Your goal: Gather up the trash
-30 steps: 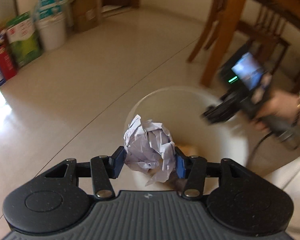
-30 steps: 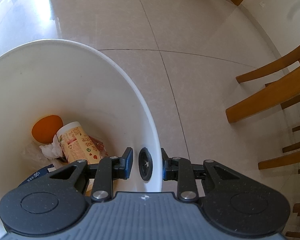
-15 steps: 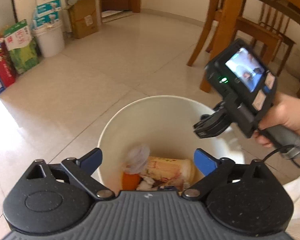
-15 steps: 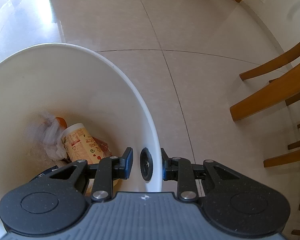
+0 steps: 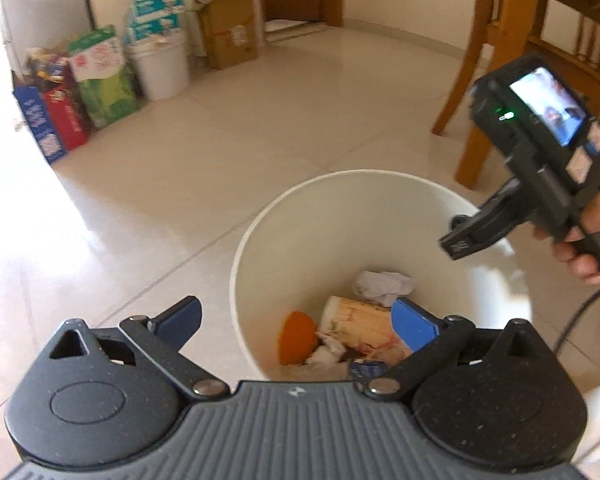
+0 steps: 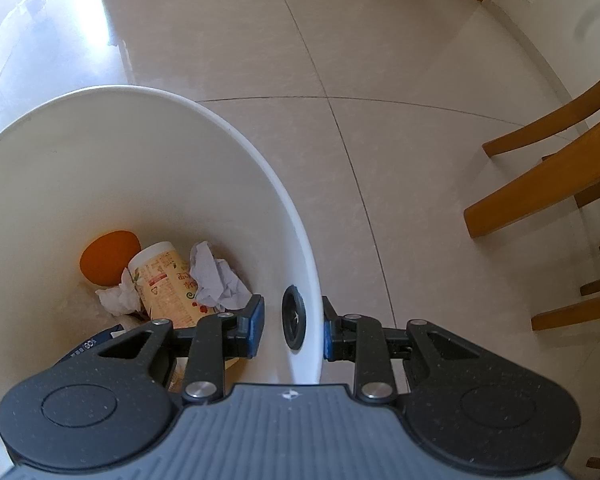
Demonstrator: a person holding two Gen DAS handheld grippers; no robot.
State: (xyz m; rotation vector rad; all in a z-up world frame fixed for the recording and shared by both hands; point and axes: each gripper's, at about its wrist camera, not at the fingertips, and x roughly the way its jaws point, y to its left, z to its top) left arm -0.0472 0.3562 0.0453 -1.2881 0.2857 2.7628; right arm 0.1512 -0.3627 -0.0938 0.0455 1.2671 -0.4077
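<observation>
Glossy tile floor [image 5: 236, 152], wood chair [image 6: 548, 176], boxes [image 5: 228, 28] by wall.

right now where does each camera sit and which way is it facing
Left wrist: on the open left gripper, looking down into the white bin; the right gripper and its hand show.
Right wrist: on the right gripper, astride the bin's rim, facing floor and chair legs.
Shared: bin, crumpled paper, orange, cup.
</observation>
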